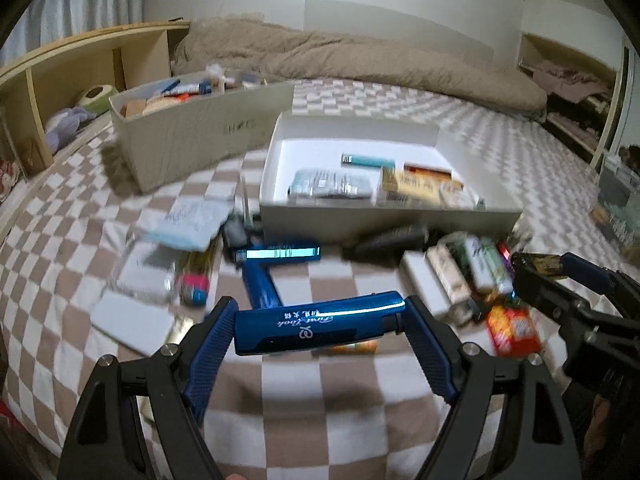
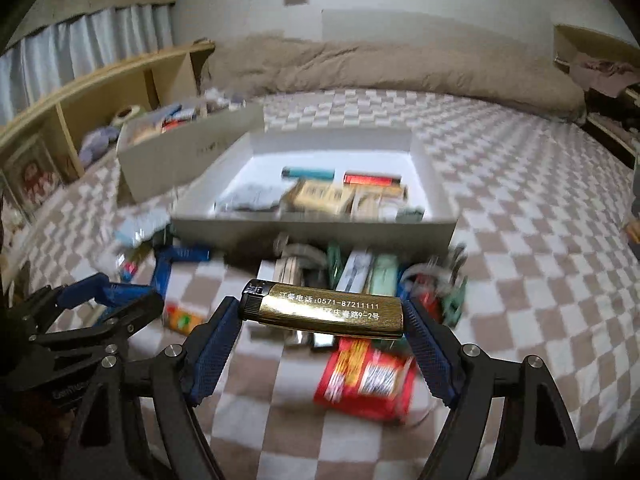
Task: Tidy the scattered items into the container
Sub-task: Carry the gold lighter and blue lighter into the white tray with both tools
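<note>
My left gripper [image 1: 320,326] is shut on a blue lighter [image 1: 316,326], held crosswise above the checkered bed. My right gripper [image 2: 322,316] is shut on a gold lighter [image 2: 328,312], also held crosswise. The white open box [image 1: 384,218] lies ahead in the left wrist view and holds a teal lighter [image 1: 368,161], packets and small cartons. The same box [image 2: 312,226] shows in the right wrist view. Loose items lie in front of it: blue lighters [image 1: 262,280], a black tube [image 1: 388,240], white tubes [image 1: 476,264] and a red packet [image 2: 366,378]. The right gripper also shows in the left wrist view [image 1: 540,266].
A taller cardboard box [image 1: 180,136] full of items stands at the back left. A wooden shelf [image 1: 72,68] runs along the left. A beige duvet [image 1: 360,60] lies along the far side. Plastic bags [image 1: 188,224] and a white card [image 1: 132,322] lie at the left.
</note>
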Tool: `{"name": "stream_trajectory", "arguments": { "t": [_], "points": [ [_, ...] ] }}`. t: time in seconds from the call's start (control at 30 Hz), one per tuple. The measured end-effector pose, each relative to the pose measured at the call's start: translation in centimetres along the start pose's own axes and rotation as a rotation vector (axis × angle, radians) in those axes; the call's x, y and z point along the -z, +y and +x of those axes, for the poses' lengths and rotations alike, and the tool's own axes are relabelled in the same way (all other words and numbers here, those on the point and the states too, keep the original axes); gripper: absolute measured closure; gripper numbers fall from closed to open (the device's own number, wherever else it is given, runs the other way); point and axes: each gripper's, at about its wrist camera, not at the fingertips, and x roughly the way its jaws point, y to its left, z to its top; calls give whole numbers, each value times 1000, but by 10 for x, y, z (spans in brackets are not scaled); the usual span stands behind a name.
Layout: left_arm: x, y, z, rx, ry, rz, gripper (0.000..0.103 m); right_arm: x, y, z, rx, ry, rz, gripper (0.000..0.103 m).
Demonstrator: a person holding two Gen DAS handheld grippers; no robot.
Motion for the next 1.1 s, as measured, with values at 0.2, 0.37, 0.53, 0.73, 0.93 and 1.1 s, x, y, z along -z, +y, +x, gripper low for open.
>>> {"name": "stream_trajectory", "arguments": {
  "t": [0.2, 0.37, 0.53, 0.73, 0.93, 1.1],
  "points": [
    [-48, -3, -7, 5, -76, 3, 20, -40, -18, -5, 1, -65, 6, 21],
    [-81, -11, -7, 9, -125, 16, 20, -73, -26, -9, 9, -121, -6, 21],
    [-111, -19, -3, 24, -159, 18, 20, -102, -31, -9, 0, -163, -10, 21],
    [-137, -30, 10, 53, -159, 22, 20, -139, -35, -1, -7, -196, -20, 21],
    [-161, -37, 27, 50, -163, 50, 20, -164, -43, 19, -20, -177, -13, 21],
    [-178, -31, 47, 46, -144, 52, 20, -181, -56, 47, -39, -125, 33, 21]
  ]
}}
